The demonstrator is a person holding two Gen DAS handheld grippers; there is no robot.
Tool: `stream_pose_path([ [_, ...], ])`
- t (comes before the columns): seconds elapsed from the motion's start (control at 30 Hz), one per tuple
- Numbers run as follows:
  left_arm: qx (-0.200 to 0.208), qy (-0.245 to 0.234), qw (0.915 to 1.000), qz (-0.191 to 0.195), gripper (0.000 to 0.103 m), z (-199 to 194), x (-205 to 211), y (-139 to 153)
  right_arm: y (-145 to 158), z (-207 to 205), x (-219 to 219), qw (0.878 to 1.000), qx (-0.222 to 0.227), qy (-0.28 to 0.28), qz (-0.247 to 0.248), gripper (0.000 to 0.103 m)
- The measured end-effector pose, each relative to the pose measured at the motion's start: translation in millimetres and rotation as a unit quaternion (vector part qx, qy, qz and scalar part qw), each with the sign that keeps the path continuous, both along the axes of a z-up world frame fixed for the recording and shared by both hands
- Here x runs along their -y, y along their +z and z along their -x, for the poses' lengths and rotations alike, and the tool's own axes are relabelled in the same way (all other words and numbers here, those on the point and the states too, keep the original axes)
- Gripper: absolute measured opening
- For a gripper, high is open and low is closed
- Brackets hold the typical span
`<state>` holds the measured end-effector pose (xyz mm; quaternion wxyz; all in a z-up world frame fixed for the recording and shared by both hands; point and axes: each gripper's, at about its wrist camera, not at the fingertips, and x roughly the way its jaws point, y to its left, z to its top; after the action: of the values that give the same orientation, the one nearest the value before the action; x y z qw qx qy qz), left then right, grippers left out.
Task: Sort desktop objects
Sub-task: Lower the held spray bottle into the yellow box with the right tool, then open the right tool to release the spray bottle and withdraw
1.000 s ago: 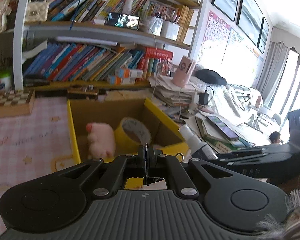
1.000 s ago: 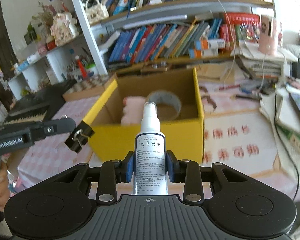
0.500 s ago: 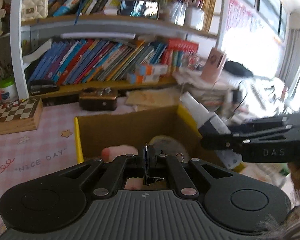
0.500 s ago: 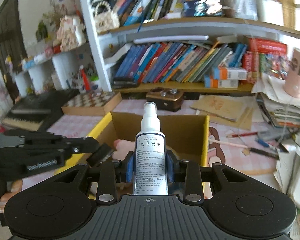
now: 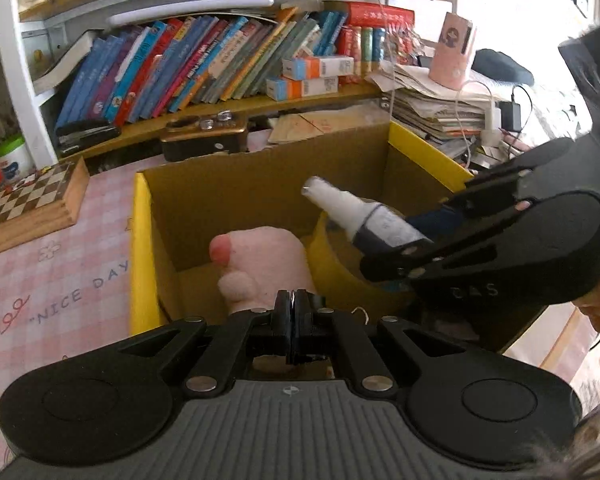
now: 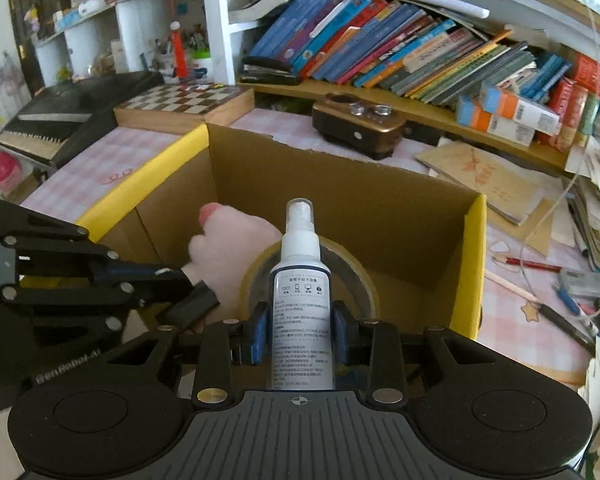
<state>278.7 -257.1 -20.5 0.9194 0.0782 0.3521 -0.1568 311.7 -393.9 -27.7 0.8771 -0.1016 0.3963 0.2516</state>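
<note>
My right gripper [image 6: 300, 320] is shut on a white spray bottle [image 6: 300, 280] with a dark band and a printed label. It holds the bottle over the open cardboard box with yellow rims [image 6: 472, 264], nozzle pointing forward above a roll of yellow tape [image 6: 364, 280]. A pink plush toy [image 6: 228, 248] lies in the box beside the tape. My left gripper [image 5: 291, 312] is shut, its pads pressed together over the plush toy [image 5: 260, 260]. From the right wrist view a black binder clip [image 6: 192, 304] sits at its tip. The right gripper [image 5: 404, 240] and bottle [image 5: 356, 212] cross the box [image 5: 140, 240] from the right.
A wooden chessboard [image 6: 180, 100] and a brown case [image 6: 356, 124] stand behind the box on the pink checked cloth. Books fill the shelf [image 6: 380, 52] behind. Pencils and pens [image 6: 532, 266], papers and cables lie right of the box. A small keyboard [image 6: 52, 120] is far left.
Both grippers have come forward and down over the box. The spray bottle now hangs inside the box's rim above the tape roll, and the two grippers are closer together.
</note>
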Motion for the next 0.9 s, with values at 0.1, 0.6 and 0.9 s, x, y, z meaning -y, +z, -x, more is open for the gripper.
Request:
stream_pose_path([
  [0.1, -0.001, -0.012, 0.9999, -0.010, 0.005, 0, 10, -2, -4, -8, -2, 1.000, -0.016, 0.002, 0.001, 0.033],
  [0.6, 0.037, 0.012, 0.9990, 0.020, 0.068, 24, 2, 9, 5, -3, 3, 0.999, -0.024, -0.015, -0.027, 0.042],
  [0.9, 0.110, 0.079, 0.9886, 0.065, 0.098, 72, -41, 49, 47, 49, 11, 0.992, 0.063, -0.062, -0.094, 0.071],
])
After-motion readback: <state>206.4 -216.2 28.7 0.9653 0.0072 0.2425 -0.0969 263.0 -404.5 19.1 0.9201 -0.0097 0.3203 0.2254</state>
